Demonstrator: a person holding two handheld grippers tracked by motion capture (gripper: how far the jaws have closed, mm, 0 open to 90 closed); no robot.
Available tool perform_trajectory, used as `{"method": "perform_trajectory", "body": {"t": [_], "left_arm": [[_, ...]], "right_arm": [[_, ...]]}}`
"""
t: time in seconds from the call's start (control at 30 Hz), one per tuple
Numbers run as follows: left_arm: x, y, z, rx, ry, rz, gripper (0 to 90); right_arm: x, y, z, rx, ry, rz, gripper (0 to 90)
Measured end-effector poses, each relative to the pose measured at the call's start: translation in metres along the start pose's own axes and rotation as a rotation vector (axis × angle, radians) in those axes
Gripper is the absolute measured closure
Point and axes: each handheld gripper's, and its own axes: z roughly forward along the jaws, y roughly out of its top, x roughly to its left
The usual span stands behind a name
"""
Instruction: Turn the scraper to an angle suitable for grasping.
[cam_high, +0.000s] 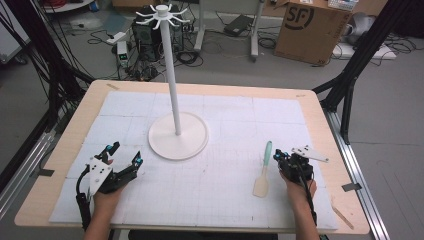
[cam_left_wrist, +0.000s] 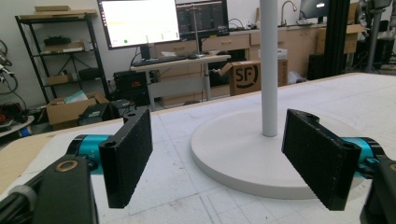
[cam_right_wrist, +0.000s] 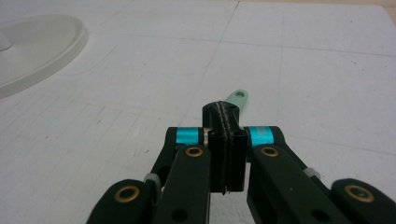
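A spatula (cam_high: 262, 172) with a mint-green handle and a beige blade lies flat on the white mat, right of centre. My right gripper (cam_high: 278, 156) is just right of the handle, its jaws shut against each other with nothing between them. In the right gripper view the handle's holed end (cam_right_wrist: 238, 96) pokes out just past the tip of the right gripper (cam_right_wrist: 223, 109). My left gripper (cam_high: 126, 153) rests near the mat's front left, open and empty. In its own view the left gripper (cam_left_wrist: 217, 128) faces the white stand's round base (cam_left_wrist: 243, 154) and pole (cam_left_wrist: 268, 70).
The tall white stand (cam_high: 177, 135) with hooks on top stands mid-table, between the two hands. The white gridded mat (cam_high: 215, 180) covers a wooden table (cam_high: 320, 120). Cardboard boxes, cables and black frame posts surround the table.
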Motion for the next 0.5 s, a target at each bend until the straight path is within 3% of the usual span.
{"method": "perform_trajectory", "body": {"t": [0.1, 0.13, 0.33, 0.5], "left_arm": [[0.0, 0.0, 0.0, 0.001, 0.0, 0.0, 25.2], [0.0, 0.0, 0.0, 0.001, 0.001, 0.0, 25.2], [0.0, 0.0, 0.0, 0.003, 0.003, -0.007, 25.3], [0.001, 0.0, 0.0, 0.004, 0.003, -0.007, 25.3]], "right_arm": [[-0.003, 0.001, 0.003, -0.009, -0.02, 0.003, 90.0], [-0.007, 0.001, 0.006, -0.014, -0.031, 0.024, 90.0], [-0.009, 0.003, 0.014, -0.017, -0.035, 0.036, 90.0], [-0.01, 0.008, 0.029, 0.024, -0.05, 0.035, 90.0]]}}
